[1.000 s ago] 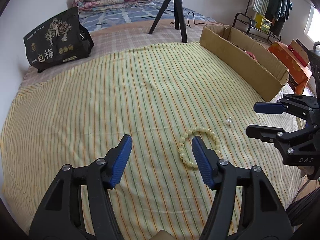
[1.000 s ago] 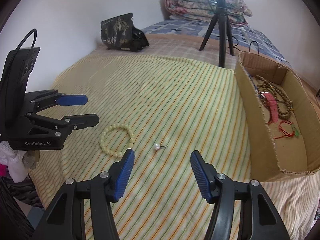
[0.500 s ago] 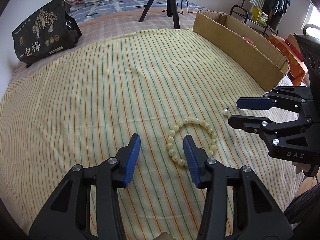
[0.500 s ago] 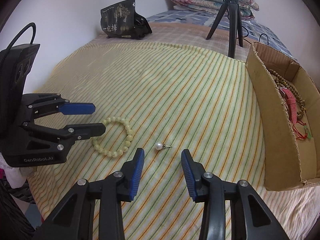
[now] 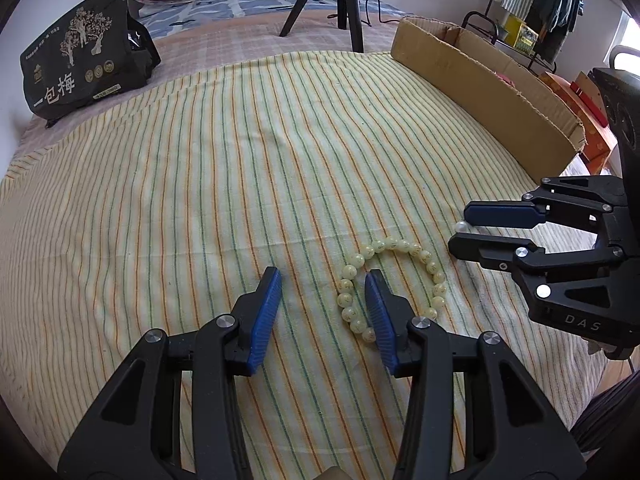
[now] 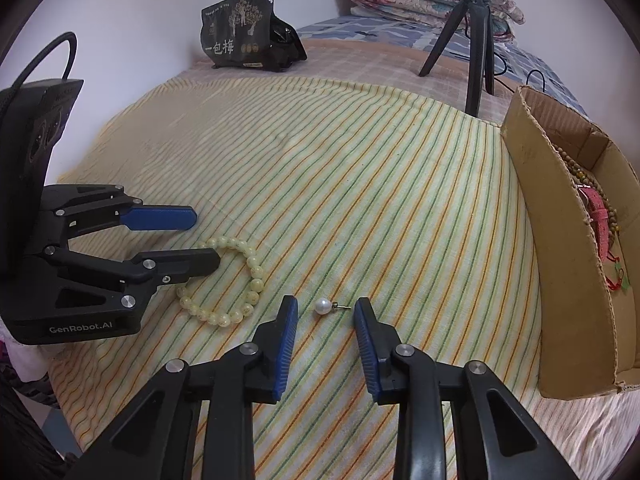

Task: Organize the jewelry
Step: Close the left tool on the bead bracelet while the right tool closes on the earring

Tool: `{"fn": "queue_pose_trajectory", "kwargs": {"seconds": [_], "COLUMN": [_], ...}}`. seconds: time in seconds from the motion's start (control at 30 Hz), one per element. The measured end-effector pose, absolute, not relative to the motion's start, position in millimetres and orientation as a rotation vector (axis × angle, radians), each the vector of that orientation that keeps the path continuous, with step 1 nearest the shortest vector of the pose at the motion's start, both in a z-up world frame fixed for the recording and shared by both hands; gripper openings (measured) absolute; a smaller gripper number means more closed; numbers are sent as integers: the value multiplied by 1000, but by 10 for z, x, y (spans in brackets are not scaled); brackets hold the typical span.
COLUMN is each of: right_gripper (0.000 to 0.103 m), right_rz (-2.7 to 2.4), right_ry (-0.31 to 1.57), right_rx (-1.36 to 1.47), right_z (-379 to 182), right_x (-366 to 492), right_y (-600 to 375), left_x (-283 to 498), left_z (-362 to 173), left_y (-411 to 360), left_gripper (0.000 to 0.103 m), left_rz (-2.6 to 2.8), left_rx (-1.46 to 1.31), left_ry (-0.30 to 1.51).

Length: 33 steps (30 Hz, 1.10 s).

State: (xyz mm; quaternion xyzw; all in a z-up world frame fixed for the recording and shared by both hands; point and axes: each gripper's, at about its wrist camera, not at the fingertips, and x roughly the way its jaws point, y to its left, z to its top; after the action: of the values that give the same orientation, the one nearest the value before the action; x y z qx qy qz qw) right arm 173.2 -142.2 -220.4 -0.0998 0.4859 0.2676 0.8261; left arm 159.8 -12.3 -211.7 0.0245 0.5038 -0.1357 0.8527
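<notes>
A black printed foil bag [image 5: 84, 80] stands at the far left of the bed, on a yellow cloth with green and orange stripes [image 5: 224, 168] that covers the mattress. Low over this cloth, the left tongs [image 5: 322, 304] stand partly open; their right blue pad sits inside a ring-shaped bracelet of pale yellow beads [image 5: 400, 276], the left pad outside it, and the bracelet's near-left arc lies between the two, though I cannot tell whether either pad touches it. Just right of the bracelet, a small white pearl stud with a thin metal post [image 6: 323, 306] lies on the cloth. The right tongs [image 6: 326, 332] are partly open around it, pads close on each side, not touching. Behind stands a black tripod [image 6: 476, 40]. At the far right, a shallow brown cardboard box [image 6: 560, 248] holds wooden beads and a pink strap.
</notes>
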Motion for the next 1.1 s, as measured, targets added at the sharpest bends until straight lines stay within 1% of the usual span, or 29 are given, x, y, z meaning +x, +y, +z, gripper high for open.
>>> {"fn": "queue_pose_trajectory", "kwargs": {"seconds": [0.1,0.17,0.23,0.27,0.3,0.33,0.63,1.1], "right_gripper": [24,21,18,17,16,16,16,16], "right_rz": [567,566,563,561,561,561,557,541], "right_ry": [1033,1031,1029,1027,1024,1021,1016,962], "right_rx": [-213,-210,-214,-222,-229,-235,-232,-170], "right_z": [-2206,-2208,-2213,-2213,-2212,-2212,-2190,-1929], "right_x": [1741,1745,1741,1735,1731,1727,1710,1657], "right_y": [-1419,-1413,-1412,-1404,-1401,-1398,-1417,-1571], "left_x": [1599,1604,1597,1594,1592,1588,1548,1417], "left_z": [-2112,-2109,-2107,-2105,-2101,-2100,-2032,-1671], "left_y": [-142,-170,-203,-217,-233,-242,-239,-294], "left_gripper": [36,29,25,22,8,7,5,5], "left_rz": [-294,-299,-300,-307,-323,-326,-336,-354], "left_rx": [53,60,80,86,88,92,71,57], "left_ry": [1059,1057,1050,1047,1048,1048,1030,943]}}
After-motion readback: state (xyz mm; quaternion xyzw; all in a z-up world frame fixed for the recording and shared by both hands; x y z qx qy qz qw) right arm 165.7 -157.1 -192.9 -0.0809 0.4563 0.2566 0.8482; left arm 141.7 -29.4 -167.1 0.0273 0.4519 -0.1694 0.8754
